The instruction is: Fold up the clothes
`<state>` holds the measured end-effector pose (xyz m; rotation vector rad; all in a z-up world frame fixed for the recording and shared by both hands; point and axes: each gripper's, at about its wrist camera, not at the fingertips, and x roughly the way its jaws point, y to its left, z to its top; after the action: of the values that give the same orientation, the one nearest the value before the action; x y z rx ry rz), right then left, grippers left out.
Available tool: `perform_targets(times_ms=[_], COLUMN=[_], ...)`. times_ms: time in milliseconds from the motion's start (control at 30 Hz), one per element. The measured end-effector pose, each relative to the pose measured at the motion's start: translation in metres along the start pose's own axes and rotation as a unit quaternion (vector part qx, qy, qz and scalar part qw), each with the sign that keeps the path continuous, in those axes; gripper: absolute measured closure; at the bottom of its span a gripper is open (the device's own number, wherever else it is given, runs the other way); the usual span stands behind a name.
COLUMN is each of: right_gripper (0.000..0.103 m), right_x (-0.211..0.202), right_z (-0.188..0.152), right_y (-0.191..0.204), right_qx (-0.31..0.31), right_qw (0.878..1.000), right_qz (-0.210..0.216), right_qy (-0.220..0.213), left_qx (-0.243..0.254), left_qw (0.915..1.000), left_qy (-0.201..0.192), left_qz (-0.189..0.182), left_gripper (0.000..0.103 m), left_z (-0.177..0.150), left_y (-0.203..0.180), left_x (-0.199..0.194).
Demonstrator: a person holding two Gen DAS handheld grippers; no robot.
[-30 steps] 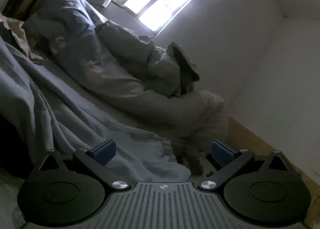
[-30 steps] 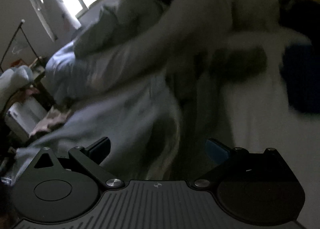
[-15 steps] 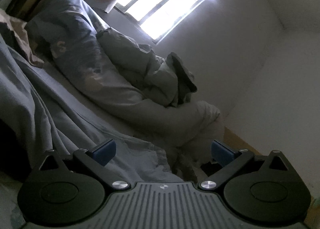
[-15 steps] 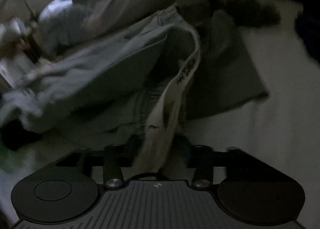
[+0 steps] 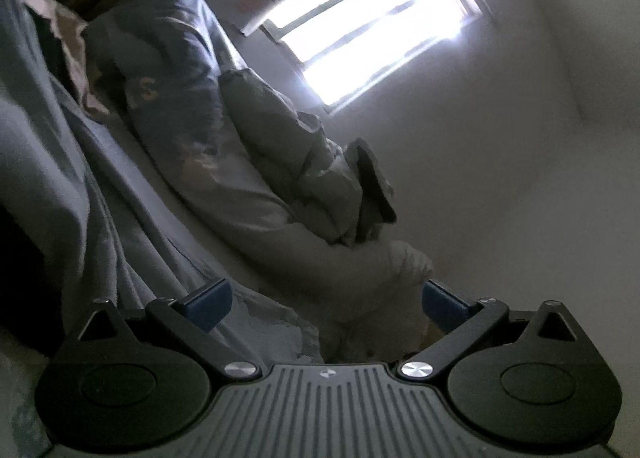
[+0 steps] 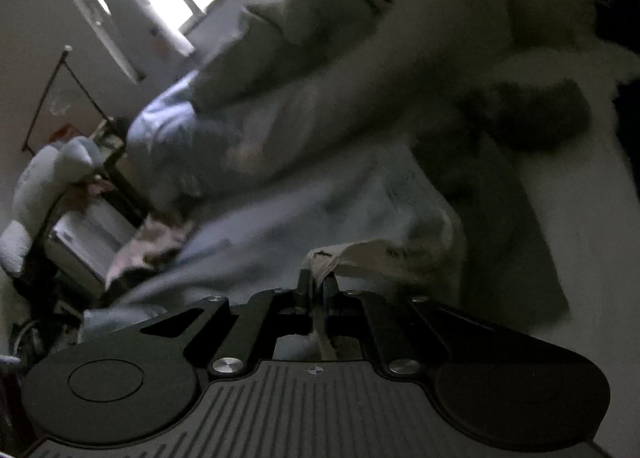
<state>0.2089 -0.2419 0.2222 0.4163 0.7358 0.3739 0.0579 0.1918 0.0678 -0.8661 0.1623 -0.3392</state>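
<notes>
The pale blue-grey garment of thin cloth (image 6: 320, 218) lies spread on the white bed sheet (image 6: 592, 258), and its whitish printed waistband (image 6: 360, 254) runs straight into the right gripper (image 6: 316, 290). The fingers of this gripper are closed on the band; the cloth passes between them and comes out behind. Further back on the bed lies a heap of grey and blue bedding (image 5: 224, 146), under the bright barred window (image 5: 372, 30). The left gripper (image 5: 326, 300) has its blue fingers (image 5: 208, 298) wide apart with nothing between them, low over the edge of the same garment (image 5: 132, 258).

To do this step well, I think the right gripper should lift the band slowly, so the thin cloth does not slip out. The left gripper should then take the opposite end of the band, so the garment hangs flat before it is folded. The picture is dark and blurred, so I cannot say how deep the grip is.

Compared with one second before, the right fingers, then wide open over the cloth, have just been closing and now pinch the waistband. The right view now sits higher over the bed than half a second ago. The left gripper's view has rolled a little; its fingers are as open as before.
</notes>
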Motion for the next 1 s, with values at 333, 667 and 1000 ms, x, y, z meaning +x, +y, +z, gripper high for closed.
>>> perform_targets(times_ms=[333,667,1000], right_gripper=[0.09,0.019,0.001], right_x=[0.158,0.209,0.018], right_z=[0.075,0.038,0.023], right_y=[0.056,0.072,0.056], right_qx=[-0.052,-0.093,-0.103], right_qw=[0.992,0.973,0.991], right_qz=[-0.098,-0.115,-0.016], right_qy=[0.06,0.178,0.084], left_qx=[-0.014,-0.035,-0.029], left_qw=[0.9998,0.9993,0.9995], left_qy=[-0.008,0.011,0.005], left_qz=[0.014,0.004,0.006], left_gripper=[0.0,0.0,0.0], left_z=[0.007,0.004,0.005], left_y=[0.01,0.013,0.009], left_x=[0.003,0.011,0.003])
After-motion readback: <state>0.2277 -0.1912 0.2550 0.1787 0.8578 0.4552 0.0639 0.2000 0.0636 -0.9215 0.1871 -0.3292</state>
